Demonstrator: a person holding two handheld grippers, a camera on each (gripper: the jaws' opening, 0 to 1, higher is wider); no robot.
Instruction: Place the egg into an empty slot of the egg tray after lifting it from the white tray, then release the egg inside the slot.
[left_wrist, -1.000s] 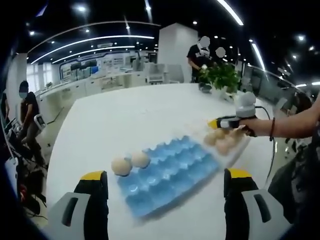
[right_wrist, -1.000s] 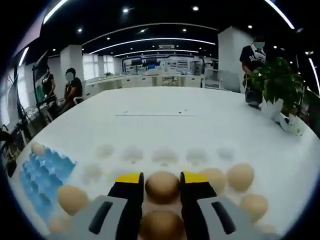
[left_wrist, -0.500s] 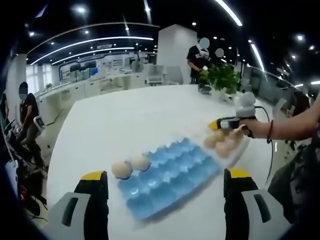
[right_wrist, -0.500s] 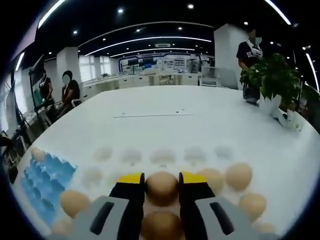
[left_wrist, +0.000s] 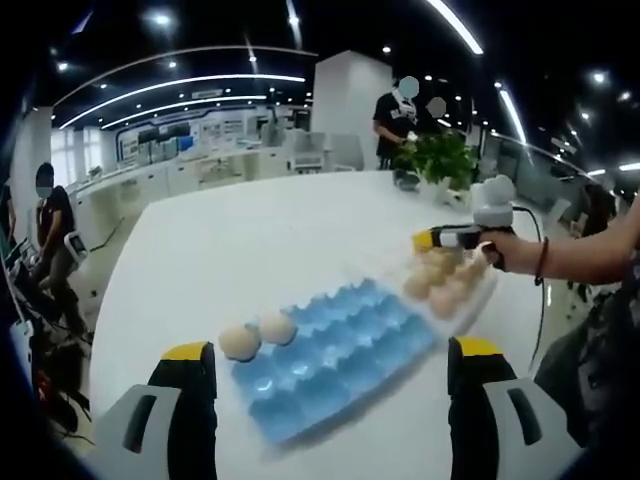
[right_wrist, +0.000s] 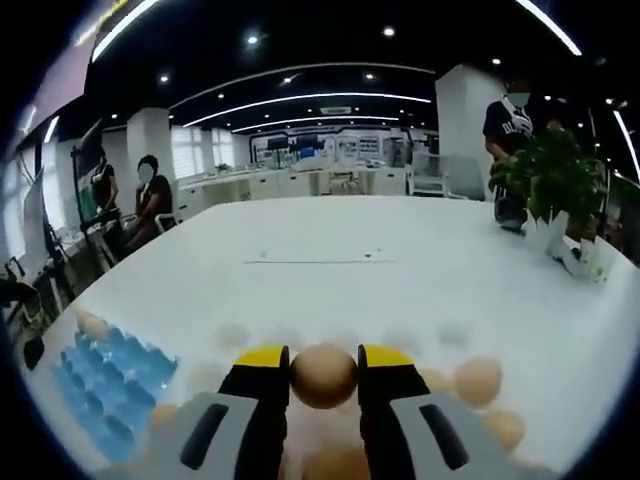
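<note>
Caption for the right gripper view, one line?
Right gripper shut on an egg above the white tray, blue egg tray at left.

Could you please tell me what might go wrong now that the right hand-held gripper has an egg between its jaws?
The right hand-held gripper pinches the egg by its sides alone, so it could slip or crack on the way across. The blue egg tray already has two eggs at one end; lowering there would knock them. The left hand-held gripper hangs open near the tray's edge and may get in the way.
</note>
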